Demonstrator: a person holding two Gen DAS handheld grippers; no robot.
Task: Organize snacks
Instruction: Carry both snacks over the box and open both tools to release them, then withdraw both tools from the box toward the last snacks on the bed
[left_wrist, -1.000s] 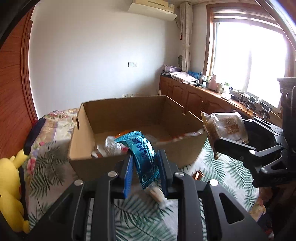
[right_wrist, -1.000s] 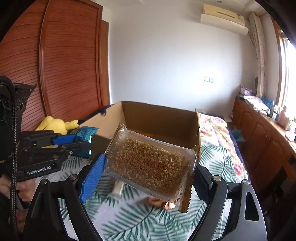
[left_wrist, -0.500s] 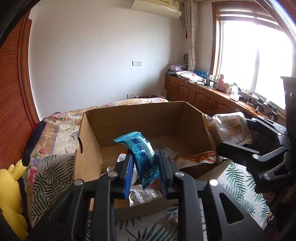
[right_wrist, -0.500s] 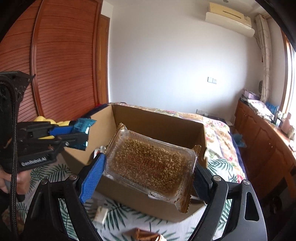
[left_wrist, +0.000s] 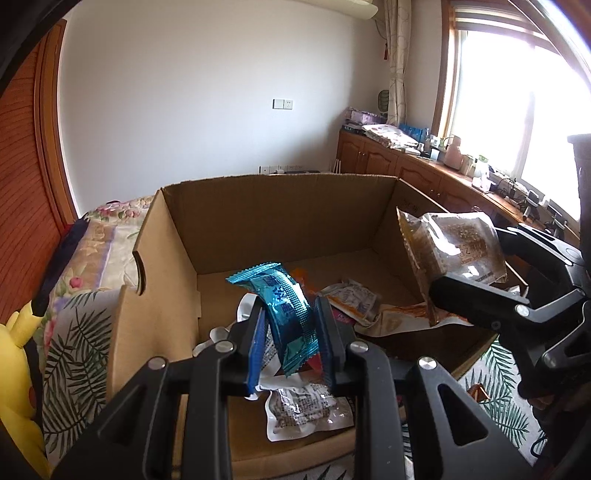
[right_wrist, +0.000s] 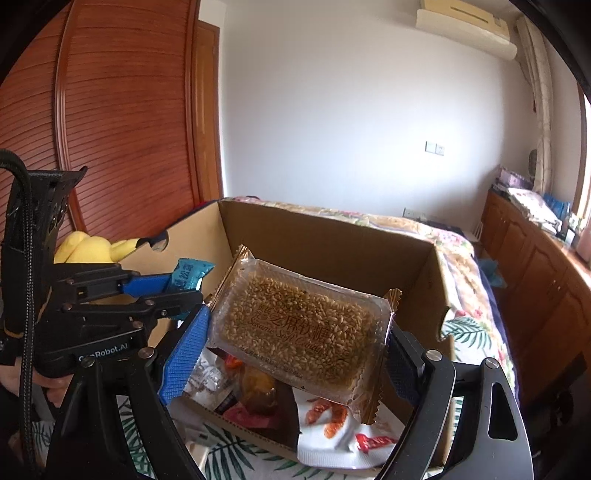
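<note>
Here the left hand-held gripper (left_wrist: 291, 332) is clamped on a blue snack packet (left_wrist: 286, 306), which stands upright between its pads above the near-left part of the open cardboard box (left_wrist: 266, 218). The right hand-held gripper (right_wrist: 295, 341) grips a clear sesame candy pack (right_wrist: 301, 326) by its two short ends, held flat and tilted over the box's near wall. Below both, loose snack wrappers (left_wrist: 306, 410) crowd the near part of the box floor, while the far part by the back wall lies bare. The box walls rise on all four sides, its top open. It rests on a bed with a leaf-print cover (left_wrist: 74, 354); a yellow plush toy (left_wrist: 14, 387) sits just beyond the box's left wall.
</note>
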